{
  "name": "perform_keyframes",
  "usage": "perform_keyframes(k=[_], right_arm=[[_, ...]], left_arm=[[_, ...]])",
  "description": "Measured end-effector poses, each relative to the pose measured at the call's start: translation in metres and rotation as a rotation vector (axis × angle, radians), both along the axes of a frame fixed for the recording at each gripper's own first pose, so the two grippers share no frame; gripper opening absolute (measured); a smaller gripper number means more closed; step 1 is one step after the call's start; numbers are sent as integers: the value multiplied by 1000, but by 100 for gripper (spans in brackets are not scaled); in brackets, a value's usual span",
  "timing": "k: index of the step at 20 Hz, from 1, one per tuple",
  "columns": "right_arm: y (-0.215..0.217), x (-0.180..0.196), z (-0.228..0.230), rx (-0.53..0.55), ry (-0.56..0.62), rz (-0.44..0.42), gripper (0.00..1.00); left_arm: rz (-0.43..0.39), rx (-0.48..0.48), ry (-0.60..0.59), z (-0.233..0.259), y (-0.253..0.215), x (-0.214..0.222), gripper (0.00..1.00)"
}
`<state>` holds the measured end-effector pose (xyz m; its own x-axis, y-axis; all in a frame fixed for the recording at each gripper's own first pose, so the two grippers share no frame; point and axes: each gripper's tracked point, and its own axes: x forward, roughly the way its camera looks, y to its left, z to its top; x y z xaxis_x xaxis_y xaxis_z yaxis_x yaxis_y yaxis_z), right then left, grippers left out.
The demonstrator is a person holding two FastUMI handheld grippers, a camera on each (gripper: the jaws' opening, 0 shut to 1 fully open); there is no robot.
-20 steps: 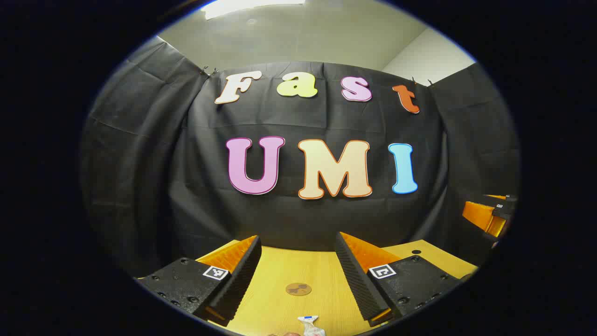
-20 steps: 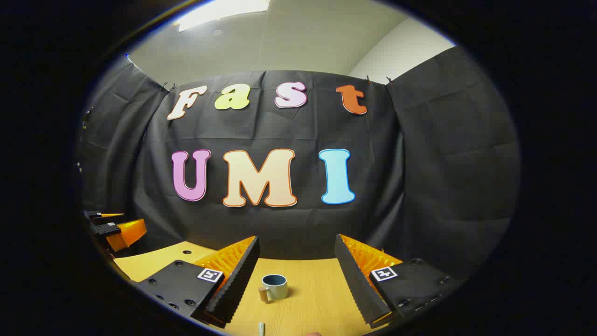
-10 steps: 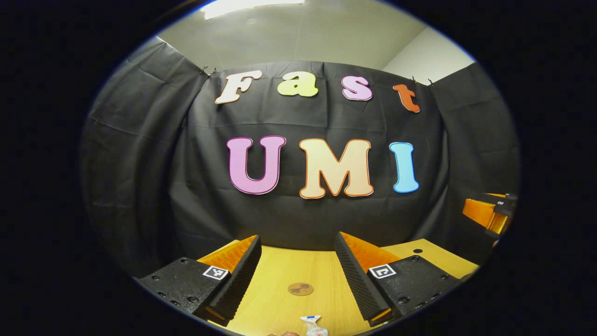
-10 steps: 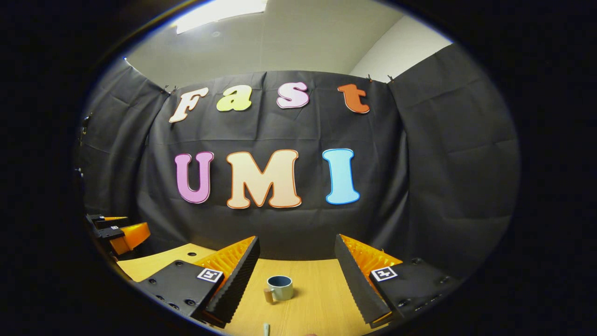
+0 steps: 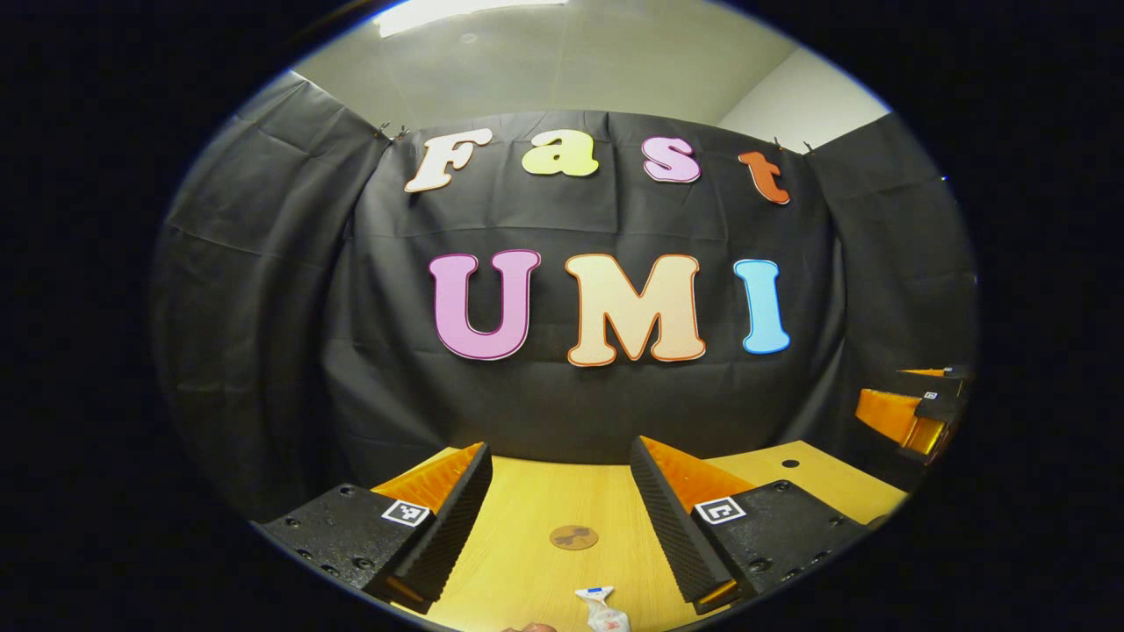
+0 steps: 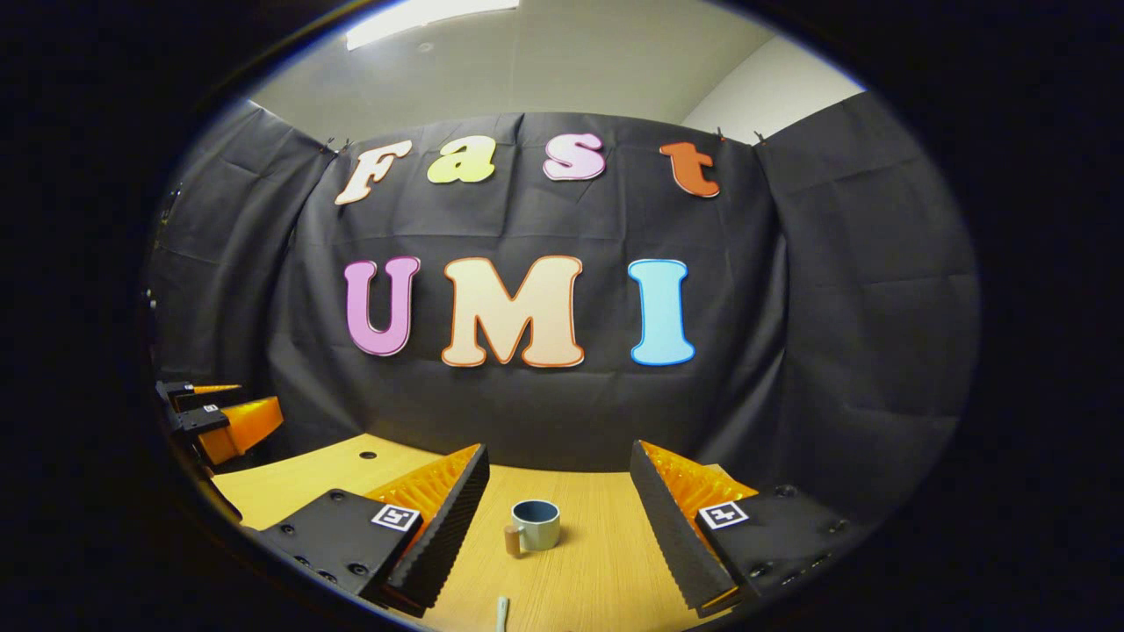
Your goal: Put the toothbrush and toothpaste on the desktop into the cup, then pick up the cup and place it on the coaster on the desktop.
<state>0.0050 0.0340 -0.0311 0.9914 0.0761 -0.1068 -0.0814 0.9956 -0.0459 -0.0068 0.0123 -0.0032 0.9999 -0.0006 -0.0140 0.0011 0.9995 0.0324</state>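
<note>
**Wooden desktop and what lies on it**

The desktop is a light yellow wood with a fine grain, and it ends at the black cloth wall. A small dark round hole sits in its surface near the far edge, seen also in the right gripper view. A round brown coaster lies flat on the wood. Nearer the camera lies a white toothpaste tube with a blue band at its end, apart from the coaster. In the right gripper view a pale cup with a dark inside and a brown handle stands upright on the desktop. The pale tip of the toothbrush lies in front of it, not touching it.
</note>
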Motion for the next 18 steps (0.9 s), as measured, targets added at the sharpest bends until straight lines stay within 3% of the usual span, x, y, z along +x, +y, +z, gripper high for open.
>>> perform_keyframes(k=[9,18], right_arm=[[36,2,-97,-15,307,113,99],[41,-6,-183,-61,545,128,100]], left_arm=[[36,24,-1,-2,17,-13,93],[107,24,35,-12,40,-26,93]])
